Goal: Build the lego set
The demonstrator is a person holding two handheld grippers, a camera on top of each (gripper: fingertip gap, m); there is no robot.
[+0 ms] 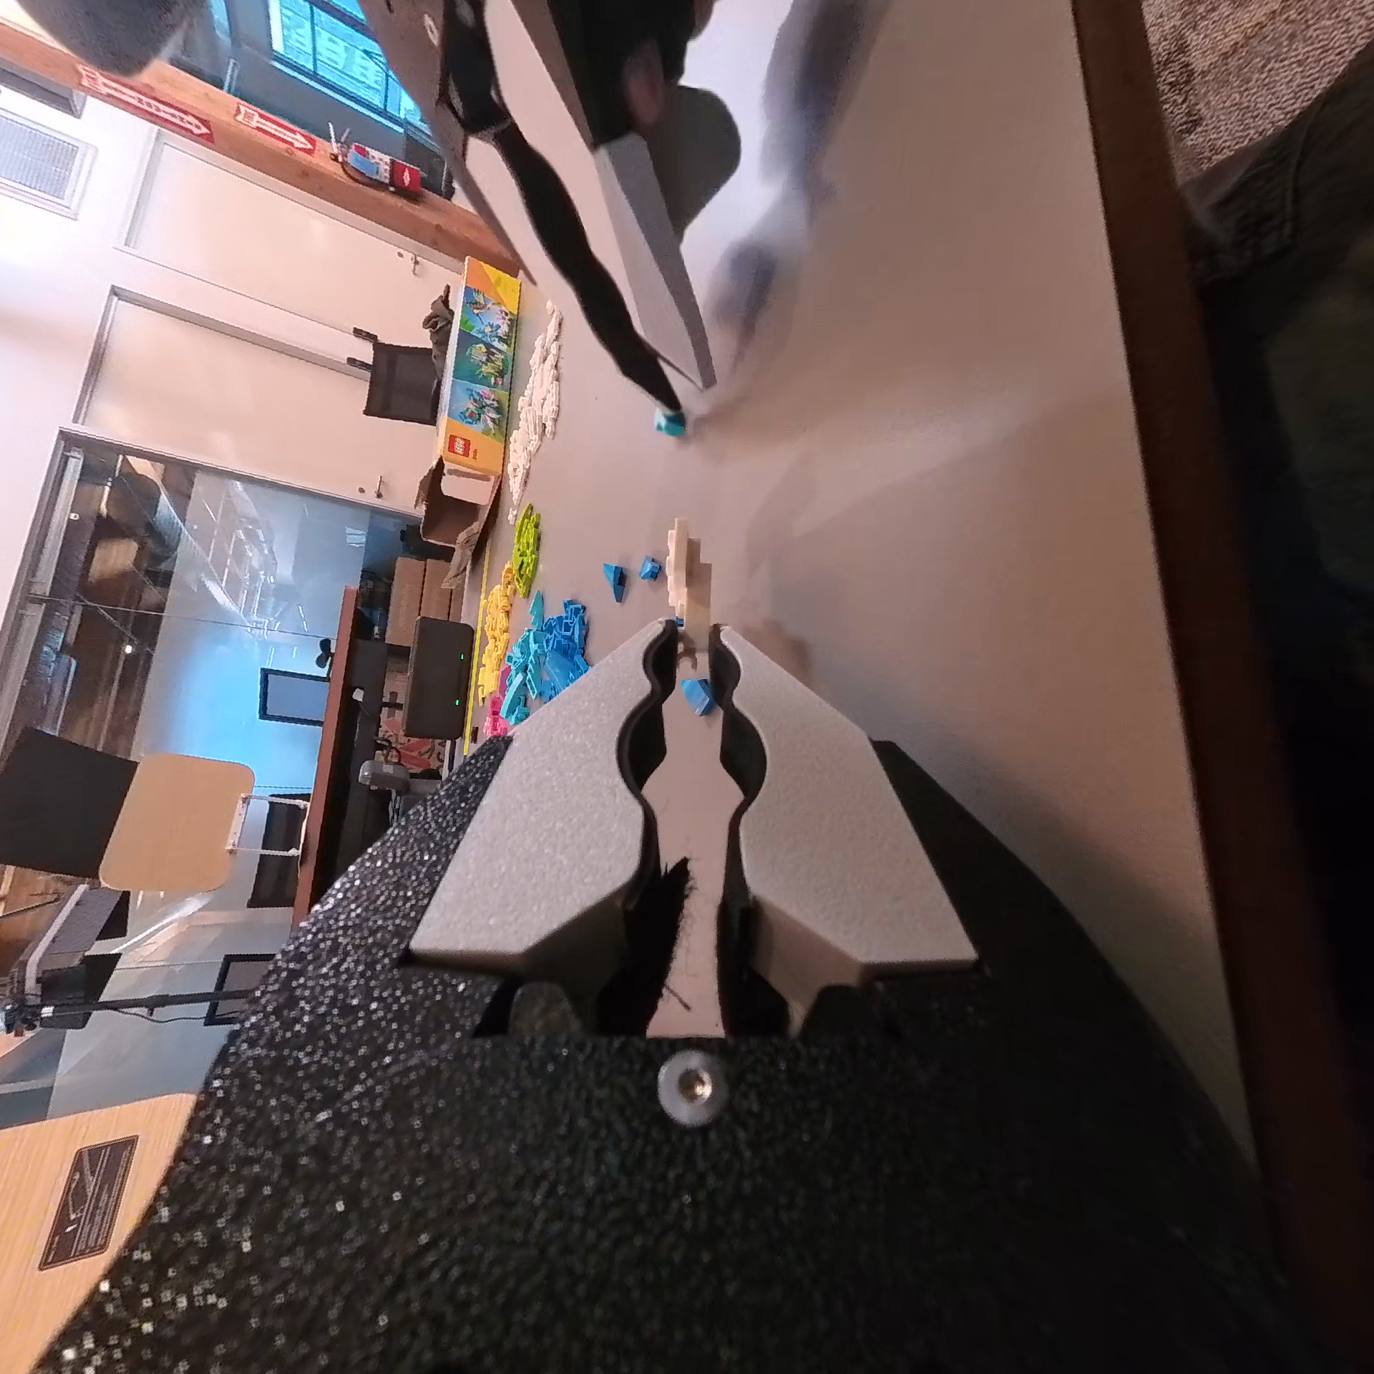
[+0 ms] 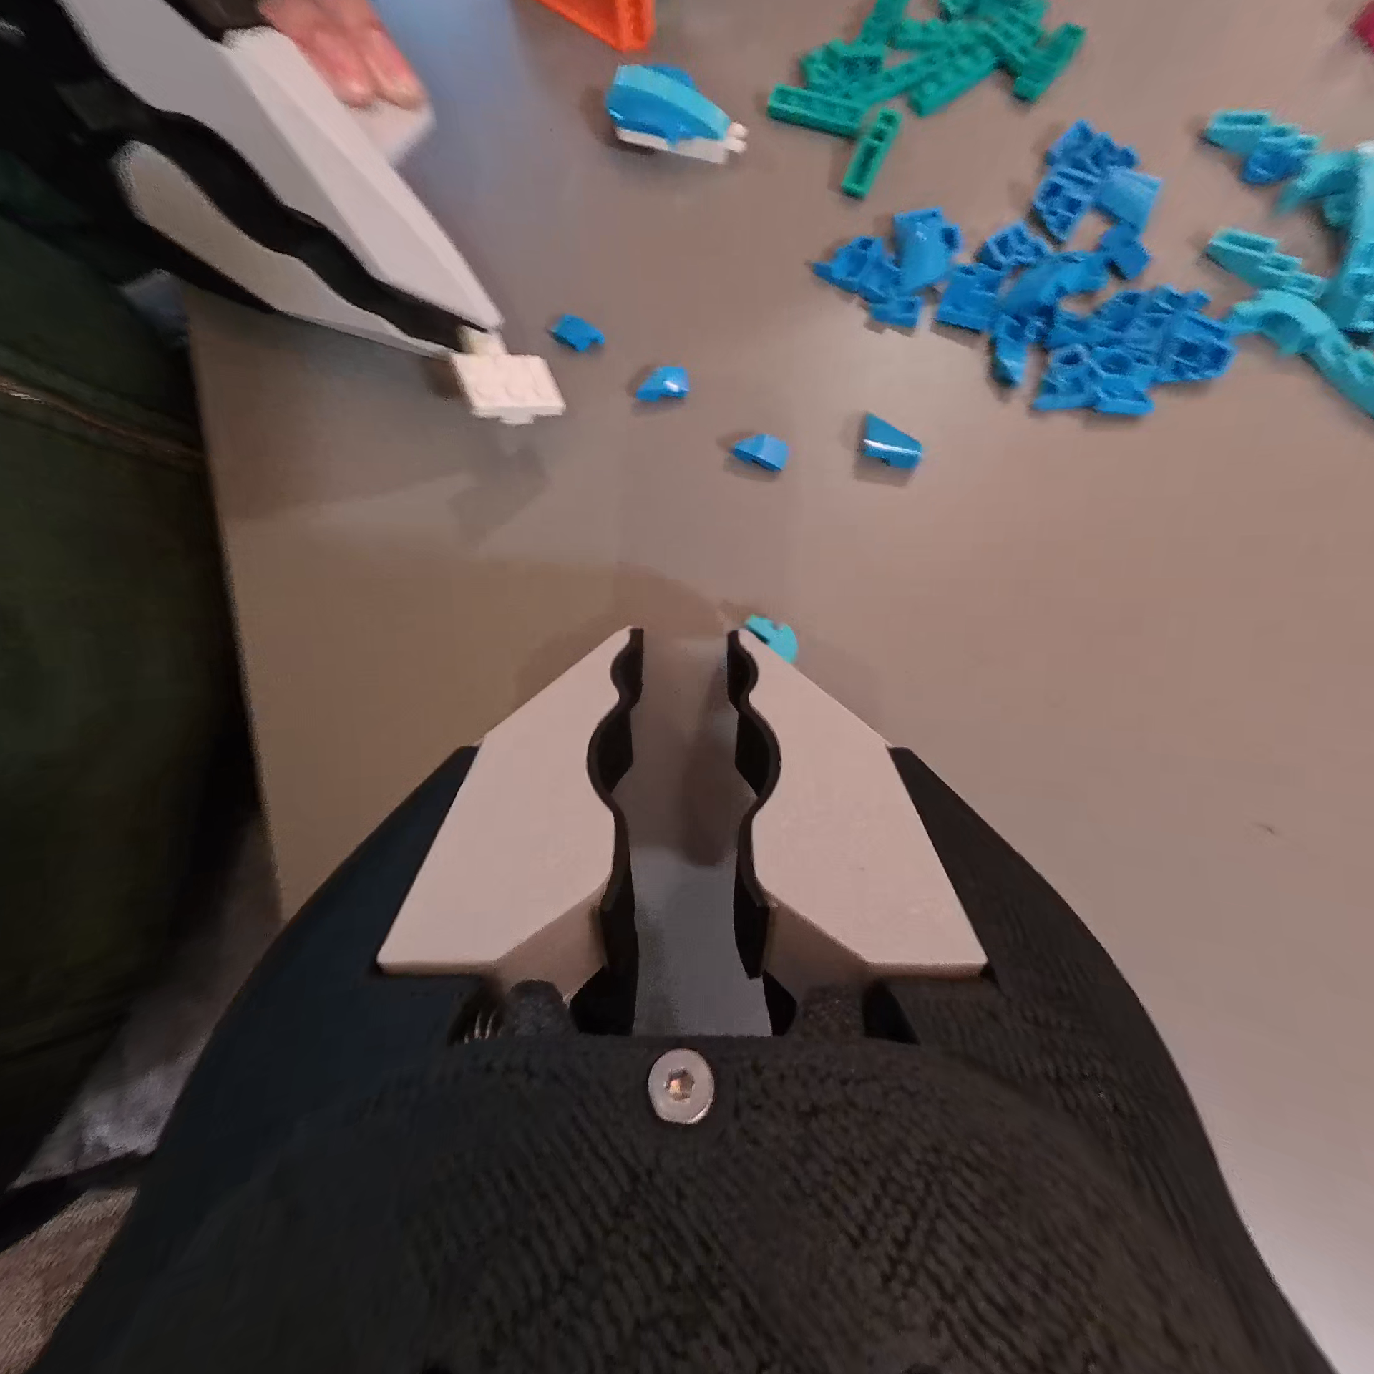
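Observation:
My left gripper (image 1: 691,628) is shut on a white lego plate assembly (image 1: 688,576), held just above the grey table (image 1: 929,520). In the right wrist view the left gripper (image 2: 476,334) comes in from the upper left with the white assembly (image 2: 509,383) at its tips. My right gripper (image 2: 685,633) is open with nothing between its fingers, low over the table. A small teal brick (image 2: 773,639) lies just outside its right fingertip. In the left wrist view the right gripper (image 1: 673,401) has its tips at that teal brick (image 1: 669,424). Several small blue slope bricks (image 2: 758,451) lie loose between the grippers.
A pile of blue bricks (image 2: 1078,320), green pieces (image 2: 929,67) and a blue-and-white sub-assembly (image 2: 669,111) lie farther out. The lego box (image 1: 479,372), a white pile (image 1: 539,394) and yellow pieces (image 1: 498,624) sit at the far side. The table edge (image 2: 223,520) runs along the left.

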